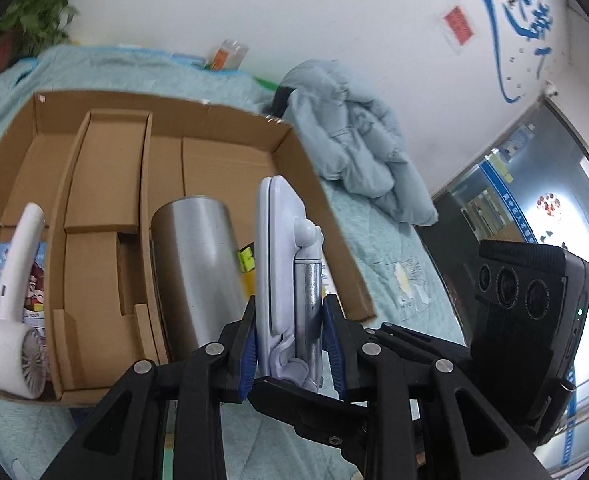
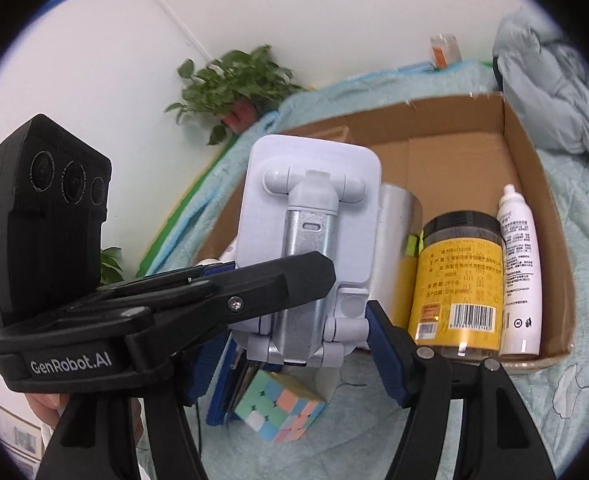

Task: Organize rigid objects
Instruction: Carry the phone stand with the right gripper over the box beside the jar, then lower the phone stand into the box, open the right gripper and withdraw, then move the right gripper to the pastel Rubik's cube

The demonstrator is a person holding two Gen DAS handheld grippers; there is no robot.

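Left hand-held gripper clamps folded lavender phone stand; silver hinge; right released.

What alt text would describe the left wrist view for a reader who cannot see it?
The left gripper is closed on a folded pale lilac phone stand, held upright at the near edge of a cardboard box. Inside the box lie a steel cup and a white handheld fan.
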